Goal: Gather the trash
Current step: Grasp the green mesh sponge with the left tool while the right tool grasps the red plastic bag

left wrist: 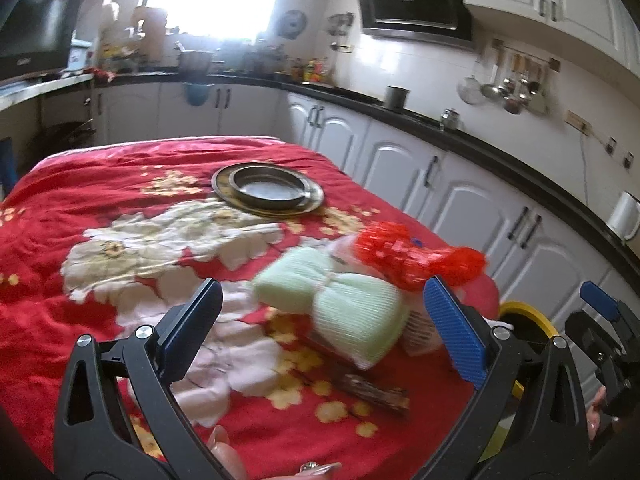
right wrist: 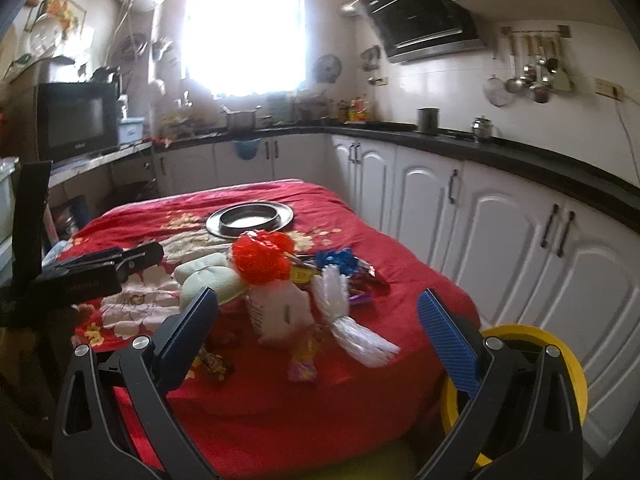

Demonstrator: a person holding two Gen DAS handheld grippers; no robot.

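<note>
Jaws of both grippers stand wide apart, nothing between them. Left gripper hovers low over the table draped in a red floral cloth, its blue-padded fingers framing the pale green ribbed sponge tied at its middle; it is close to the sponge, but contact cannot be confirmed because that view is motion-blurred. Moving rightward in the left wrist view: a red plastic mesh ball lies just behind the sponge, a brown crumpled wrapper lies nearer the table's front edge, and a round stack of dark metal plates sits well back. The right gripper hangs off the front of the table, facing the heap: the white fluffy bundle, the white string tassel to its right, a pink-and-yellow wrapper in front, and blue crinkled foil behind. The yellow-rimmed bin stands below the table's right corner, apparently empty of these items. Judgement: collection is at its start, approach stage, no item picked yet. Next move would call for lowering one gripper around a single piece, closing firmly on soft material, then carrying it right to the bin.
</note>
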